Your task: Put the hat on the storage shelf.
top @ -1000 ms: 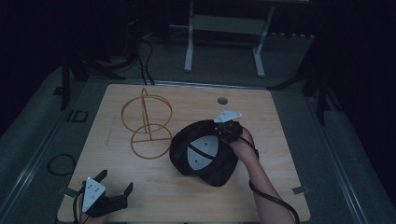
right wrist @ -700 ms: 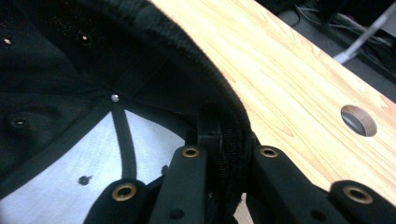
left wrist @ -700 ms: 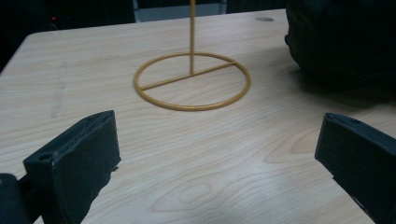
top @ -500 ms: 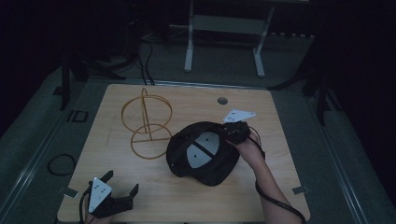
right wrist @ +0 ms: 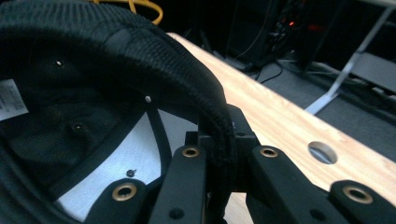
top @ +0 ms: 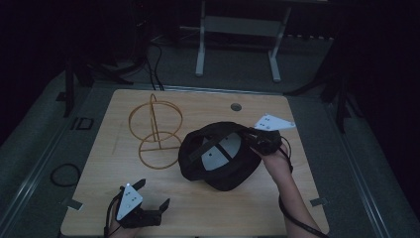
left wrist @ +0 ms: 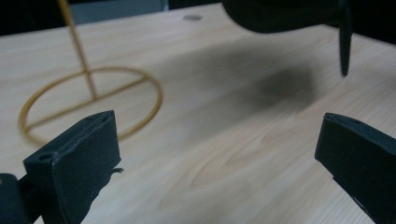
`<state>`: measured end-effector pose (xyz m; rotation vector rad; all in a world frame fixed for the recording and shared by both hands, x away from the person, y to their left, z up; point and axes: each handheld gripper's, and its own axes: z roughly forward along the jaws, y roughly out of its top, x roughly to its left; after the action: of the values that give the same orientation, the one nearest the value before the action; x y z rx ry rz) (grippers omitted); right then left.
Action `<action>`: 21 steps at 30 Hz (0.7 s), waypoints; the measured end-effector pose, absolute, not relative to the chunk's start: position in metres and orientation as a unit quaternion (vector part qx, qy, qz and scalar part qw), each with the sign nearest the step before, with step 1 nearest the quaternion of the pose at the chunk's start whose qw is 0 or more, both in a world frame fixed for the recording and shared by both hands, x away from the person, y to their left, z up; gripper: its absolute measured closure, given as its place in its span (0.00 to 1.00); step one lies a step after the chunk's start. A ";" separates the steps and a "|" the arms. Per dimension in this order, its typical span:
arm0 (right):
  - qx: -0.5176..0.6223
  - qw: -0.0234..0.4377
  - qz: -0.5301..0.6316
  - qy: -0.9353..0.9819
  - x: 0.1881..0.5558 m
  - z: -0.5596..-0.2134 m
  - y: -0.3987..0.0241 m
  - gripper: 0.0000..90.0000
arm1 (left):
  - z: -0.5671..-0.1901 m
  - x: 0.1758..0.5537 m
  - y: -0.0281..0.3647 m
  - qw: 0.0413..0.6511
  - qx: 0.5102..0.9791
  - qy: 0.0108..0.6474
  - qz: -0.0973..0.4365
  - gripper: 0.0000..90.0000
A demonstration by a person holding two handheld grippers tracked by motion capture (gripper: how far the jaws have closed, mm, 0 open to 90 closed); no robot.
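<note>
A black cap is held upside down and lifted off the wooden table, its white lining facing up. My right gripper is shut on the cap's rim at its right side. A gold wire stand with a round base stands left of the cap. My left gripper rests open near the table's front left edge, nothing between its jaws. In the left gripper view the cap hangs above the table and throws a shadow on the wood.
A round hole sits near the table's far edge. Beyond the table stands a white frame on the dark floor, with cables to its left. A cable loop lies on the floor at the left.
The right gripper has lifted the cap and shifted it slightly right. The left gripper moved a little right along the front edge, still open.
</note>
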<state>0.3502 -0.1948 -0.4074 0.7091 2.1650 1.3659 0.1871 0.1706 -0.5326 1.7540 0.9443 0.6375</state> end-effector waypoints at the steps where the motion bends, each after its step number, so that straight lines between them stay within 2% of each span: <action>1: 0.259 0.240 0.499 0.791 0.350 -0.407 -0.195 0.97 | -0.530 0.189 0.168 0.504 0.726 0.387 0.264 0.00; 12: 0.276 0.258 0.504 0.777 0.330 -0.411 -0.205 0.97 | -0.494 0.213 0.130 0.512 0.746 0.336 0.262 0.08; 17: 0.279 0.262 0.505 0.774 0.328 -0.417 -0.207 0.97 | -0.490 0.226 0.119 0.520 0.744 0.343 0.242 0.11; 21: 0.281 0.263 0.507 0.771 0.327 -0.417 -0.206 0.97 | -0.489 0.233 0.110 0.520 0.744 0.340 0.246 0.14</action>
<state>0.3270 -0.2062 -0.4165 0.7592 2.0864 1.3704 0.2331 0.1098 -0.4892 1.7848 0.8161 0.5890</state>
